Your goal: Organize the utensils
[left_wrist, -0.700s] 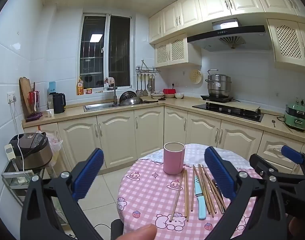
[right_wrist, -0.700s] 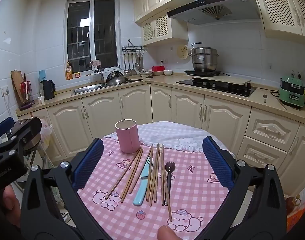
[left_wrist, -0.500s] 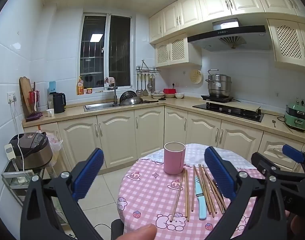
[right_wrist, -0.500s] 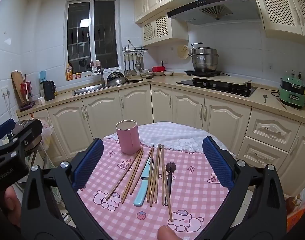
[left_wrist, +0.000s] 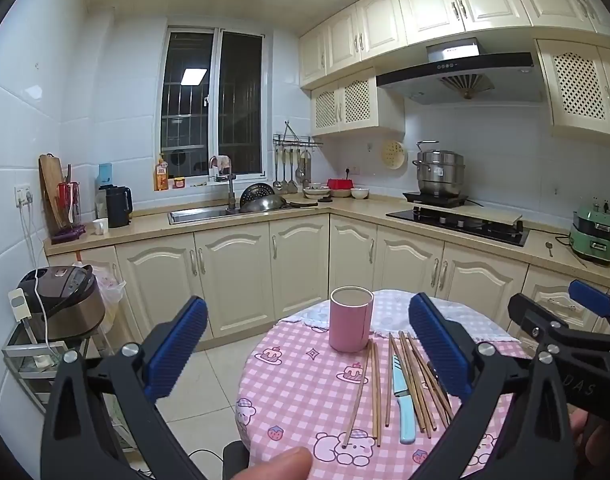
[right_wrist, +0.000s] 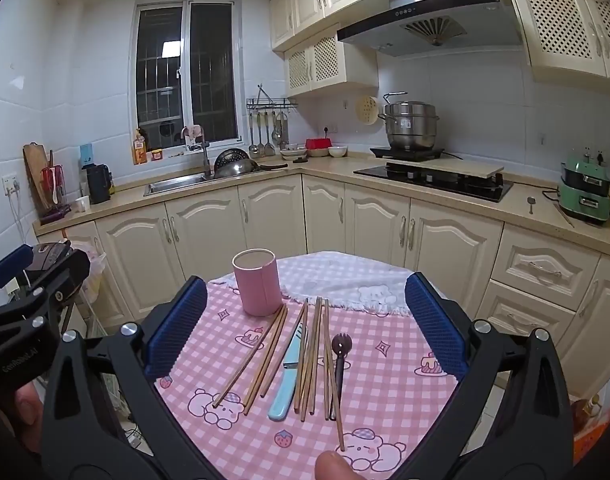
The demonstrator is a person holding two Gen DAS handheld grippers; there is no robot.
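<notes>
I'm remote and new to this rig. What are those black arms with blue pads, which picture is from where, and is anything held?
No robot here: a person holds a hand-held claw in each hand, each with a fisheye camera looking along its fingers. The left camera shows the left claw, with the right one at its edge; the right camera shows the right claw. Both are open and hold nothing. On the checked table stand a pink cup, loose chopsticks, a blue-handled knife and a dark spork. Nothing is in the cup yet, as far as these views show.
</notes>
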